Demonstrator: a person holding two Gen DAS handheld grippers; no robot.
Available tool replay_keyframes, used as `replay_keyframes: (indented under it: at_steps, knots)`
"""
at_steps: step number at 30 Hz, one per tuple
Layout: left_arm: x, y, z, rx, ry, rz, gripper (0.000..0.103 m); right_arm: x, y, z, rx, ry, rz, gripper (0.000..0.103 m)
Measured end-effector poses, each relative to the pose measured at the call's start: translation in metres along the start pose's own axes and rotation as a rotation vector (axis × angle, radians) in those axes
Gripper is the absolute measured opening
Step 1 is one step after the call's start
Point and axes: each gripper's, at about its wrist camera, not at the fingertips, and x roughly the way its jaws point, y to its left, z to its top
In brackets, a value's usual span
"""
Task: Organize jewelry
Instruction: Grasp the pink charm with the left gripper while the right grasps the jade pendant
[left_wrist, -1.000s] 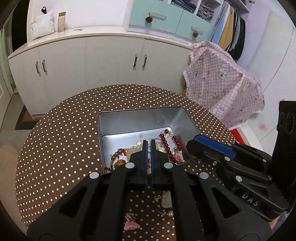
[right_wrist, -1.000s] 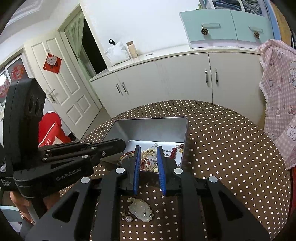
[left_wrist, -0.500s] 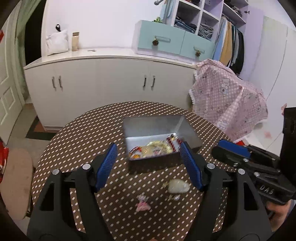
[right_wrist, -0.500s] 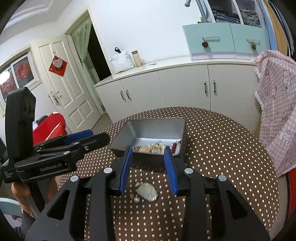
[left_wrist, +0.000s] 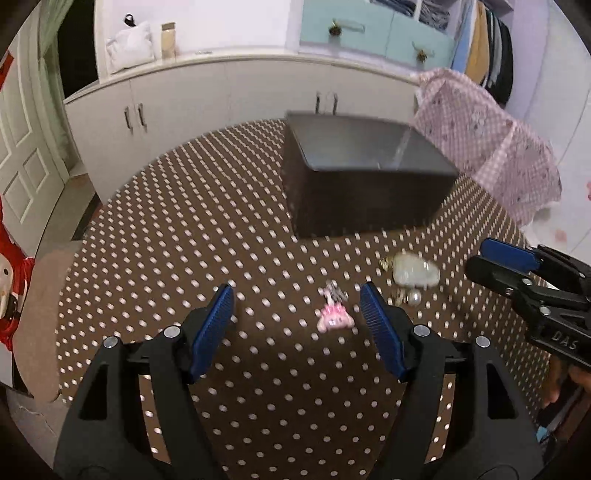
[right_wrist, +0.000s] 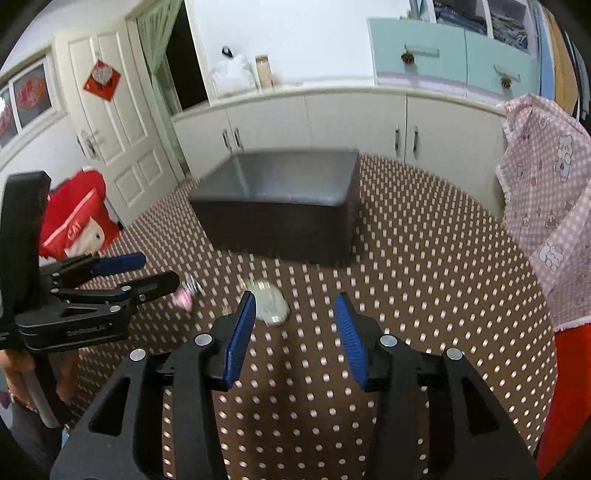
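Note:
A metal jewelry box (left_wrist: 365, 177) (right_wrist: 284, 206) stands on the brown polka-dot round table (left_wrist: 184, 240); its contents are hidden from this low angle. A small pink charm (left_wrist: 332, 317) (right_wrist: 183, 297) lies just before my left gripper (left_wrist: 297, 314), which is open wide and empty. A pale jade pendant (left_wrist: 415, 271) (right_wrist: 271, 304) with a small pearl piece (left_wrist: 410, 297) lies to the right, beside the left pad of my right gripper (right_wrist: 295, 321), which is open and empty. The right gripper also shows in the left wrist view (left_wrist: 517, 273).
White cabinets (left_wrist: 221, 96) stand behind the table. A chair covered in pink checked cloth (left_wrist: 491, 147) (right_wrist: 546, 206) stands at the right. A red bag (right_wrist: 74, 218) and a white door (right_wrist: 110, 110) are at the left.
Both grippers opened, pulled back from the box and dropped low toward the table. The loose pieces now lie right in front of the jaws.

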Motion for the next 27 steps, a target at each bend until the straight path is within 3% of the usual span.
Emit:
replay_keyframes:
  at_steps: [7, 10, 11, 15, 18, 27]
  knots:
    - [0.014, -0.013, -0.006, 0.057, 0.034, 0.018, 0.07, 0.011, 0.0, -0.009, -0.01, 0.044, -0.009, 0.046]
    - [0.016, -0.016, -0.006, 0.077, 0.028, 0.037, 0.048, 0.015, 0.001, -0.007, -0.028, 0.06, -0.01, 0.046]
    - [0.016, -0.016, -0.005, 0.083, 0.026, 0.026, 0.03, 0.017, 0.003, -0.006, -0.04, 0.069, -0.018, 0.047]
    - [0.016, -0.016, -0.004, 0.089, 0.024, -0.047, 0.017, 0.025, 0.011, -0.002, -0.084, 0.086, -0.035, 0.048]
    - [0.017, -0.01, -0.002, 0.056, 0.021, -0.097, 0.016, 0.032, 0.016, 0.003, -0.113, 0.096, -0.047, 0.049]
    - [0.009, -0.009, -0.002, 0.055, -0.021, -0.09, 0.016, 0.048, 0.037, 0.01, -0.207, 0.111, -0.037, 0.05]
